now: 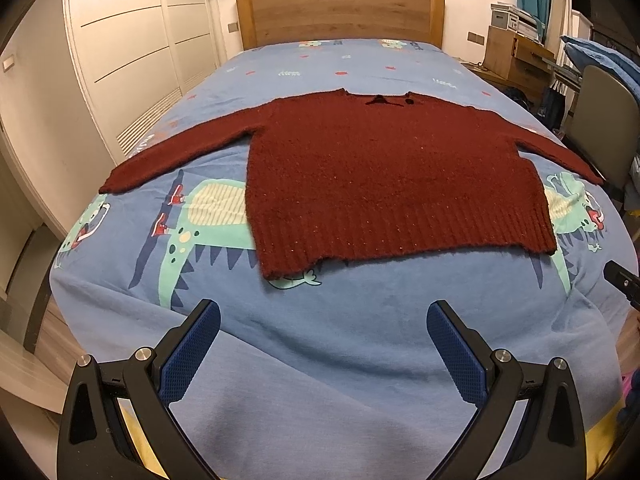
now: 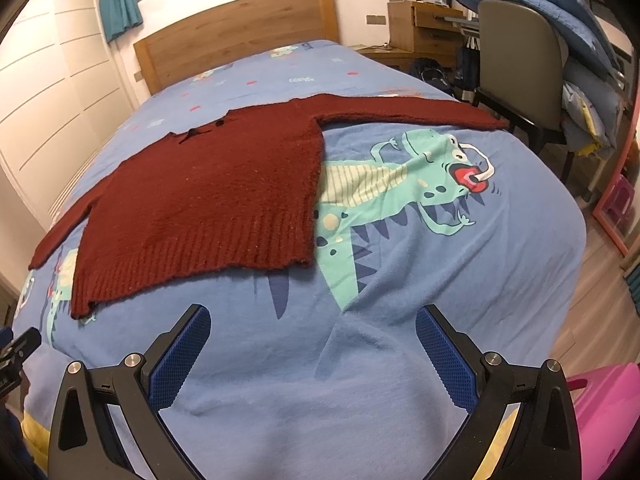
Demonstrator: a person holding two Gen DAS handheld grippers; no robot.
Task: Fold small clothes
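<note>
Lying flat on the dinosaur-print bedspread (image 1: 320,332), a dark red knit sweater (image 1: 384,176) (no readable label), sleeves outstretched, ribbed hem nearest, left gripper (image 1: 323,350) and right gripper (image 2: 313,354) fingers spread, holding nothing.

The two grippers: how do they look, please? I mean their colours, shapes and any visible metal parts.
The left gripper and the right gripper look alike. Each has a black plastic frame with triangular cut-outs, round silver pivot pins, and two flat fingers faced with dark blue pads of fine dotted texture. No cables, markings or sleeves are visible.
</note>
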